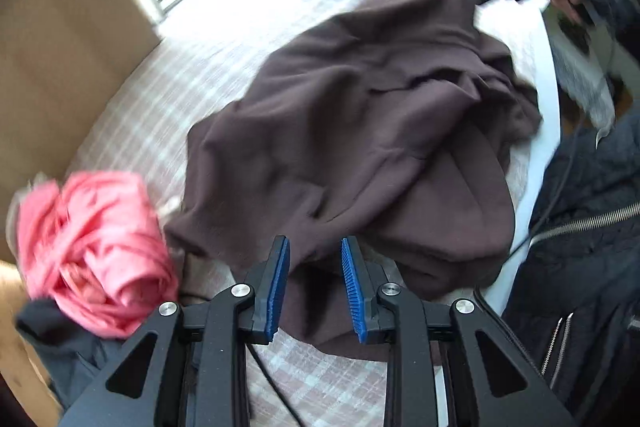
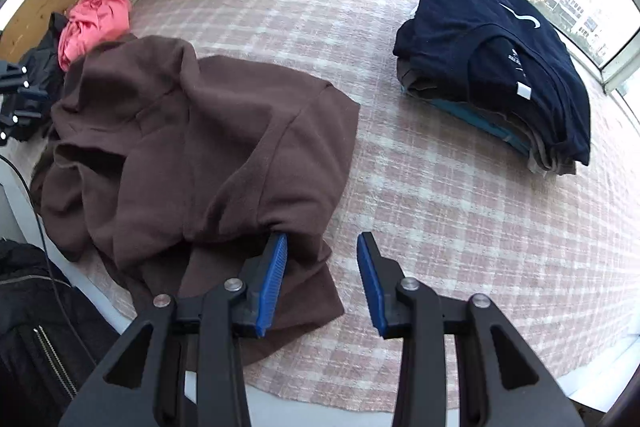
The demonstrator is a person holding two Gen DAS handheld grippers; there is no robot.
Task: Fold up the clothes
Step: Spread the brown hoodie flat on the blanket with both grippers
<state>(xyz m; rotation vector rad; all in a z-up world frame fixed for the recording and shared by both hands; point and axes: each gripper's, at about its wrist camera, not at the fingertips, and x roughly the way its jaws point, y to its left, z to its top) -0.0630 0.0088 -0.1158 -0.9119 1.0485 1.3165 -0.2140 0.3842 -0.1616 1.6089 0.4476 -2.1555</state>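
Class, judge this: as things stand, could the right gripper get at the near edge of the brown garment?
Probably yes. The right gripper hangs open just above the brown garment, one pad already at its near fold, and nothing lies between them on the checked cloth.

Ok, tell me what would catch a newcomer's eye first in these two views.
The rumpled dark brown fleece garment heaped mid-surface on the pink checked cloth dominates both views. Next comes the neat stack of folded clothes topped by a navy shirt by the window on the right, then the crumpled coral-pink garment at the left edge. Both blue-padded tongs, left and right, hang open above the brown garment's near hem, gripping nothing.
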